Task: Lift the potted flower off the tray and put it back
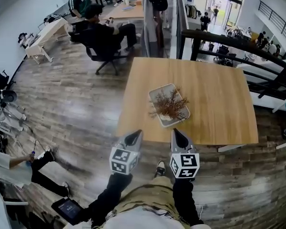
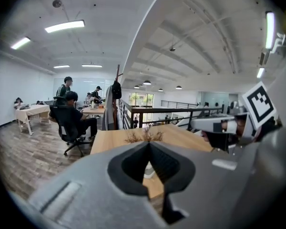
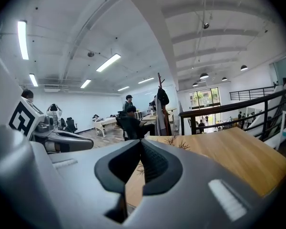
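The potted flower, a bush of dry brown twigs, stands on a white square tray near the front middle of the wooden table. My left gripper and right gripper hover side by side at the table's near edge, just short of the tray, both shut and empty. In the left gripper view the closed tips point at the flower, with the right gripper alongside. In the right gripper view the closed jaws sit left of the twigs.
A person sits in a black office chair beyond the table's far left corner. A dark railing runs behind the table at the right. Someone's legs and a tablet lie on the floor at lower left.
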The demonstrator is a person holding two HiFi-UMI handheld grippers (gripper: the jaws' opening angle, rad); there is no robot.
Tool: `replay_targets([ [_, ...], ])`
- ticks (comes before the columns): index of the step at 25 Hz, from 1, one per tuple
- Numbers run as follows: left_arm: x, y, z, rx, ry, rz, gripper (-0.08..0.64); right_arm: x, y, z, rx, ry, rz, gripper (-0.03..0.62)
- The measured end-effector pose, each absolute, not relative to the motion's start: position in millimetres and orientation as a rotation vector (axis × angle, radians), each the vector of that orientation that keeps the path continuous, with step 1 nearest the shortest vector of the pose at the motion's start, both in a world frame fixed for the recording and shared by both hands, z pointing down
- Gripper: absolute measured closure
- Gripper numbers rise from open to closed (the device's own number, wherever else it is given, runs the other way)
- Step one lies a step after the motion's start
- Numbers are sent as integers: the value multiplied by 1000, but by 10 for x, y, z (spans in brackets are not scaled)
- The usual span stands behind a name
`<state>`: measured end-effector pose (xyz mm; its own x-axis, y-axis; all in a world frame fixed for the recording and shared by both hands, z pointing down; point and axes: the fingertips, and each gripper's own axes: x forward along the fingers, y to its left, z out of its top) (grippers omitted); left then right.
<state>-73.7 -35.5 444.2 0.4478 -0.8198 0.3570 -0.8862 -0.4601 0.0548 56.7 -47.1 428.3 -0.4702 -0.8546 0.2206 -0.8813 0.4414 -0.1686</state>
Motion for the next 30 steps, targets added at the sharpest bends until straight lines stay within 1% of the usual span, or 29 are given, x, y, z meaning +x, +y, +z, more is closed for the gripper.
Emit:
replay_targets([
  [6,-408,-958,4641,2432,-1475,440,558,931,-987,4530,1537,-2546,442,588],
  [11,-293,-1173,4784,2379,-1478,472,558,1058,-1179,4702,1487,-2516,484,588],
  [16,-270,-1379,4914,2365,-1480,485,558,972,-1314,4934,1430,-2504,503,587],
  [21,-404,-1408,5210,2298,-1467,509,558,752,-1350,5307,1356,-2453,539,587],
  [30,-424,-1463,5606,2276,-1385,567,558,620,-1508,6052,1345,-2323,671,586],
])
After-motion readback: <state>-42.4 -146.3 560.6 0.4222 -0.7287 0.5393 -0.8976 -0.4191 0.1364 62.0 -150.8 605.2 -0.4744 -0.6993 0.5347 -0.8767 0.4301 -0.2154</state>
